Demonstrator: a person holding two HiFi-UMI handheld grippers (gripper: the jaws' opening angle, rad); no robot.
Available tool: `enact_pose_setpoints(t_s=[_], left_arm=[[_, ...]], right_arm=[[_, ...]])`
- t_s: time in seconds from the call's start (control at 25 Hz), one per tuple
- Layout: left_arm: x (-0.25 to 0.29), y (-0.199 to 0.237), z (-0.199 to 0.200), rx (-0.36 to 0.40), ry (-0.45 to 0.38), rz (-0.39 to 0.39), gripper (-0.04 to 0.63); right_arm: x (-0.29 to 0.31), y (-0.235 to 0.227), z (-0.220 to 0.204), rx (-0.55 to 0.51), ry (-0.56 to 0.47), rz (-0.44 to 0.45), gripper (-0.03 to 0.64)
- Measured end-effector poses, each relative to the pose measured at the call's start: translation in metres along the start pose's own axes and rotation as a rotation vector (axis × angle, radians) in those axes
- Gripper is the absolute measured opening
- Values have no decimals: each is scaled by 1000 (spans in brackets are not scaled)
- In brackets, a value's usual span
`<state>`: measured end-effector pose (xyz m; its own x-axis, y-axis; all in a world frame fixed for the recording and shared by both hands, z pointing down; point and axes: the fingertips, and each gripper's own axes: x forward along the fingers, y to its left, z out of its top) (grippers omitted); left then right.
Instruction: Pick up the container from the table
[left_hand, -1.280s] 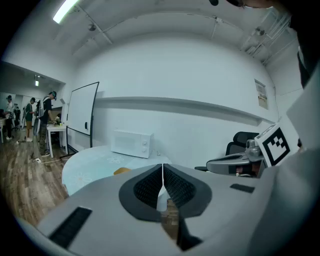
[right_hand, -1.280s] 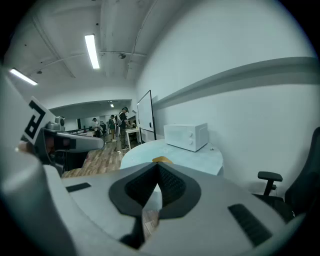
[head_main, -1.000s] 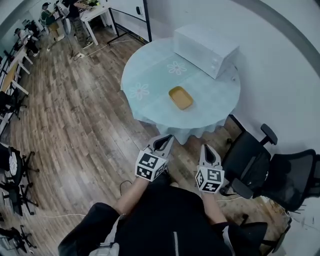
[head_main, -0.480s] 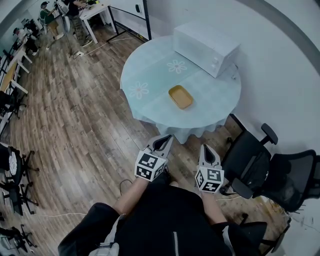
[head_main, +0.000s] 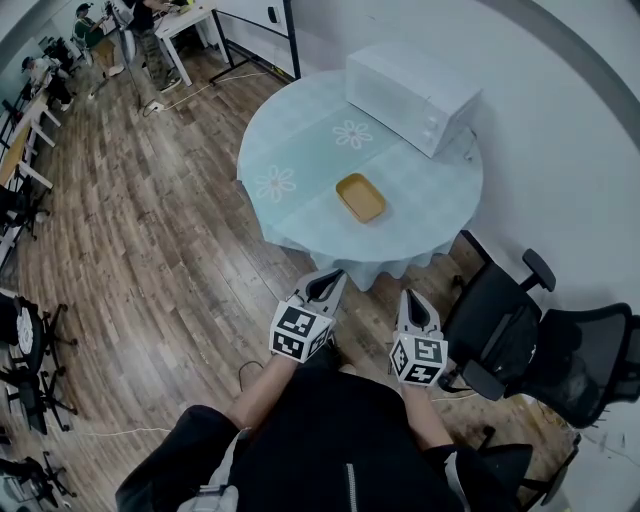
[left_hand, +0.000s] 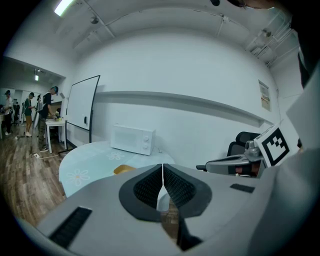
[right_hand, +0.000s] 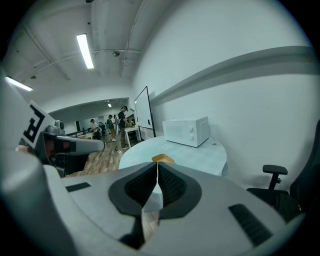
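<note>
A yellow container (head_main: 361, 197) lies toward the near edge of the round bench (head_main: 300, 150), well apart from the microwave (head_main: 410, 96); left gripper (head_main: 333, 277) and right gripper (head_main: 411, 298) hang short of the rim over open floor, jaws pressed together, empty; office chairs (head_main: 500, 330) stand at right.

Container (head_main: 361, 196): mustard yellow, plain. Table (head_main: 420, 205): pale blue-green cloth with white flower motifs (head_main: 352, 133). Microwave (head_main: 410, 95): white. Floor (head_main: 150, 260): brown wood planks in mixed tones. Chairs (head_main: 560, 360): black. Wall (head_main: 560, 150): pale grey-white. Left gripper (head_main: 333, 277) and right gripper (head_main: 411, 296): grey bodies, black ribbed pads, cubes bearing black-and-white square markers.
</note>
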<state>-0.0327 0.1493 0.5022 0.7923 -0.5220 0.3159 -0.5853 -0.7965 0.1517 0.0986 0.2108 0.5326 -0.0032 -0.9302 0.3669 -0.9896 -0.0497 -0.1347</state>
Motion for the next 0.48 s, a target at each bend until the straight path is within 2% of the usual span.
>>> enact_pose_setpoints(t_s=[0.48], left_arm=[[27, 37, 11, -10, 16, -17, 18]], right_arm=[[46, 3, 14, 9, 17, -9, 25]])
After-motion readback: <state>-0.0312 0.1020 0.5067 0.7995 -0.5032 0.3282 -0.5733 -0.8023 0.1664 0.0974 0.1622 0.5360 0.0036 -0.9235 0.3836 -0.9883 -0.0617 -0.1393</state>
